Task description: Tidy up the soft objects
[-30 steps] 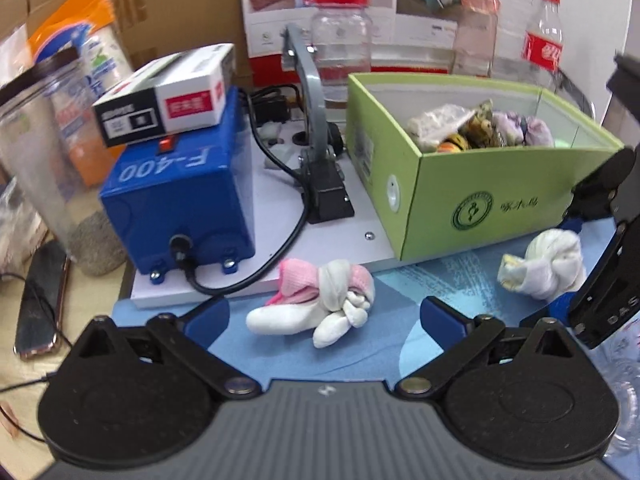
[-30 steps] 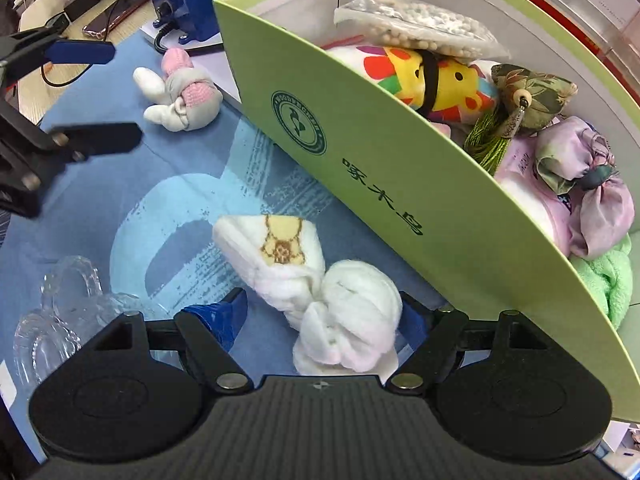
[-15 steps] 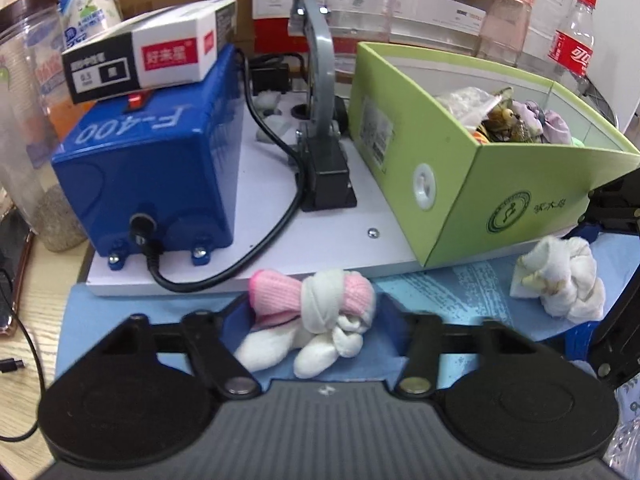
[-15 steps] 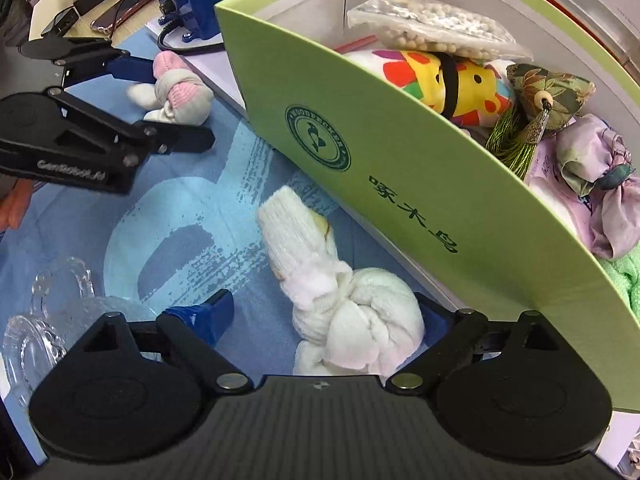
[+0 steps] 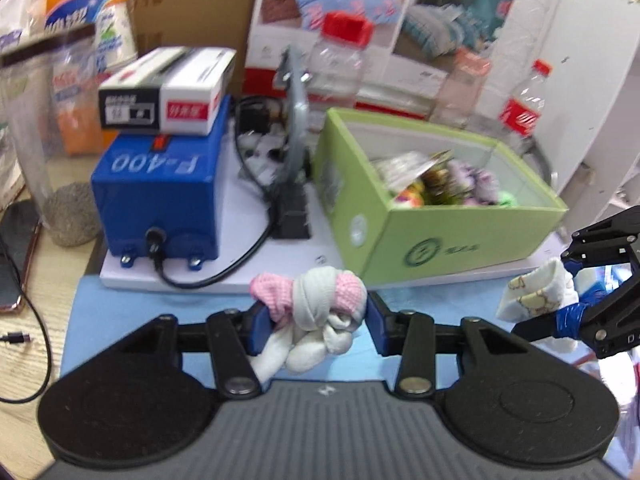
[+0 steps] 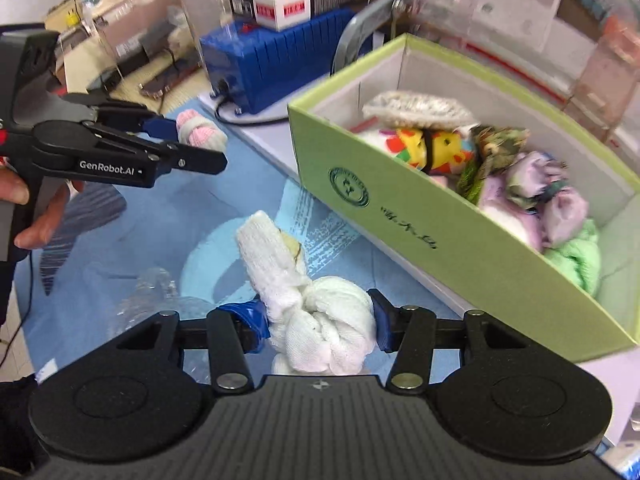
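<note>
A knotted pink and white sock bundle [image 5: 320, 296] sits between the blue pads of my left gripper [image 5: 314, 316]. Its jaws are closing and press on the bundle, which hangs above the blue mat [image 5: 160, 320]. My right gripper [image 6: 318, 320] is closing too, its pads squeezing a knotted white sock bundle [image 6: 280, 264] with a yellow print. The green cardboard box [image 6: 400, 216] stands just right of it, holding several soft items. In the left wrist view the right gripper [image 5: 576, 292] carries the white bundle [image 5: 532, 296] at the far right, in front of the box [image 5: 460, 240].
A blue F-400 machine [image 5: 156, 200] with a white carton [image 5: 168, 92] on top stands behind the mat on a white board, its black cable trailing. A clear jar [image 5: 48, 160] and a phone [image 5: 12, 256] lie left. Plastic bottles [image 5: 340, 64] stand behind. Clear plastic [image 6: 152, 296] lies on the mat.
Both grippers went from open around their sock bundles to closed on them. Both bundles have risen off the mat, and the right one has moved back from the box.
</note>
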The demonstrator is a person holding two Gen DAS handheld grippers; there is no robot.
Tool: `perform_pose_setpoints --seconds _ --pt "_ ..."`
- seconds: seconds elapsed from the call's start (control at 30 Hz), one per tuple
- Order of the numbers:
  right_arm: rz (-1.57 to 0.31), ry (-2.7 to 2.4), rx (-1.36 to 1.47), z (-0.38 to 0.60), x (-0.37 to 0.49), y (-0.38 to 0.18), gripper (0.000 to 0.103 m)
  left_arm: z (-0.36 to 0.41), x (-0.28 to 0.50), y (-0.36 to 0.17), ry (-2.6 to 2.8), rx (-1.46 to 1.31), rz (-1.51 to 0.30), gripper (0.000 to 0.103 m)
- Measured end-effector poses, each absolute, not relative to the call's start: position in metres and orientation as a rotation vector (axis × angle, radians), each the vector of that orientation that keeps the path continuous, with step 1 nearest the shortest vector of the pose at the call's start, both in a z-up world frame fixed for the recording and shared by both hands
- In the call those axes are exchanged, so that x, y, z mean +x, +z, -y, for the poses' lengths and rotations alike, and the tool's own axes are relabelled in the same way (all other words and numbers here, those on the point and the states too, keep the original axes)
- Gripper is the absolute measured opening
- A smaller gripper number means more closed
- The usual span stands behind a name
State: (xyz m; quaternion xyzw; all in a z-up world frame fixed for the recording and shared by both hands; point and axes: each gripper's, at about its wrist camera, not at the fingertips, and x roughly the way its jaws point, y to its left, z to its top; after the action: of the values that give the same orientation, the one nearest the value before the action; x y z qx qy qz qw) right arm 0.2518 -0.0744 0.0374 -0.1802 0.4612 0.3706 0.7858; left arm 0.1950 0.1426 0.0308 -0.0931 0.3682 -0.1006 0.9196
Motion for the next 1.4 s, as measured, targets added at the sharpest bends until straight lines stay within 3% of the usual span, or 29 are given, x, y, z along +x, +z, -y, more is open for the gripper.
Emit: perform_pose_setpoints --seconds 0.33,0.63,0.7,0.73,0.77,1.13,1.4 --pt "-0.723 0.544 -0.18 0.153 0.286 0.119 0.036 -0.097 0.251 0.104 -0.293 -0.157 -0.638 0.044" --pt "-0.772 0.48 -0.134 0.152 0.365 0.074 0.039 -0.054 0.321 0.085 -0.289 -0.076 -0.69 0.045" --pt "-0.815 0.475 -0.111 0.152 0.375 0.062 0.04 -0.048 0.329 0.079 -0.275 -0.049 -0.699 0.054" --pt "-0.839 0.451 -0.102 0.151 0.379 0.057 0.042 -0.046 0.331 0.078 -0.261 -0.033 -0.693 0.073" --pt "-0.866 0.417 -0.107 0.15 0.382 0.053 0.043 -0.044 0.331 0.077 -0.246 -0.018 -0.676 0.077" --pt "-0.789 0.401 -0.066 0.161 0.369 0.064 0.054 -0.05 0.31 0.089 -0.229 -0.02 -0.662 0.078" --pt "-0.786 0.37 -0.074 0.174 0.314 0.08 0.056 -0.065 0.246 0.102 -0.223 -0.049 -0.633 0.081"
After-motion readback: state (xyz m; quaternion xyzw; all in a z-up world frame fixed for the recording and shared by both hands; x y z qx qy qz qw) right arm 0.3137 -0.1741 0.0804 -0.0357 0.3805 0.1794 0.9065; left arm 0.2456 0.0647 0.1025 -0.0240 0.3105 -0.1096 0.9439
